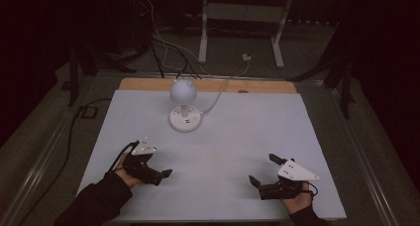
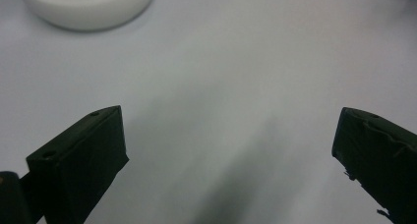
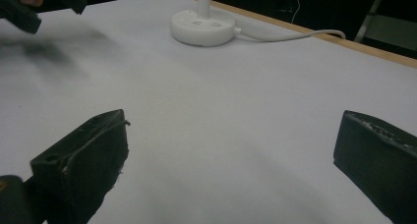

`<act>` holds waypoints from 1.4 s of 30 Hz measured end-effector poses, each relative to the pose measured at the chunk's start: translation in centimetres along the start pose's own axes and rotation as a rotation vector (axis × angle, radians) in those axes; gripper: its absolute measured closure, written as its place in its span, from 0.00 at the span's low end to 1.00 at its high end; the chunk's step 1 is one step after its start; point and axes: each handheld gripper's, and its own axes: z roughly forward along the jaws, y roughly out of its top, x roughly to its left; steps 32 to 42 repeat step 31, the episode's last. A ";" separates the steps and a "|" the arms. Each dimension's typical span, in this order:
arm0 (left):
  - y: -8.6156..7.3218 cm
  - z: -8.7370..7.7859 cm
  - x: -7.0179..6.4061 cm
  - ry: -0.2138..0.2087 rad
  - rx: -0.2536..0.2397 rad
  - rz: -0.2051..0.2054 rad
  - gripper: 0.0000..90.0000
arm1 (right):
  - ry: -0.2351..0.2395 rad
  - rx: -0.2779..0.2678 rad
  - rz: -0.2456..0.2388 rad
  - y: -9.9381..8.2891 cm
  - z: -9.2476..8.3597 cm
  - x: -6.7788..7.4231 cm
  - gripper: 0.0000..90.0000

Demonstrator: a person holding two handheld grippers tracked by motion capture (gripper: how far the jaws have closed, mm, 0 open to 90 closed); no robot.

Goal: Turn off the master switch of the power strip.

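Observation:
A white desk lamp (image 1: 183, 92) with a ball-shaped head stands on a round base (image 1: 184, 119) at the back middle of the white table sheet (image 1: 237, 137). My left gripper (image 1: 157, 169) rests low over the sheet at front left, open, with nothing between its jaws. The left gripper view has its black fingertips (image 2: 83, 150) wide apart over bare sheet, with the lamp base (image 2: 86, 8) at top left. My right gripper (image 1: 263, 170) sits at front right, open and empty. Its view looks past its own fingertips (image 3: 88, 150) to the lamp base (image 3: 202, 25) and the left gripper (image 3: 29, 8).
The lamp's white cable (image 3: 290, 36) runs off the back edge, where a wooden strip (image 1: 257, 85) of the table shows. Behind the table are floor cables (image 1: 168, 52) and white stand legs (image 1: 203, 32). The surroundings are dark.

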 end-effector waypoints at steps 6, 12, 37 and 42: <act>-1.5 -0.4 -0.6 -0.017 -0.011 0.016 0.01 | 0.003 0.002 0.000 0.0 0.0 0.0 0.00; -3.1 -1.2 -0.8 -0.016 -0.016 0.016 0.01 | 0.007 0.005 -0.003 0.0 0.1 0.1 0.00; -4.8 -1.2 -0.3 0.014 -0.045 0.077 0.01 | 0.014 0.011 -0.005 0.0 0.1 0.0 0.00; -4.8 -1.2 -0.3 0.014 -0.045 0.077 0.01 | 0.014 0.011 -0.005 0.0 0.1 0.0 0.00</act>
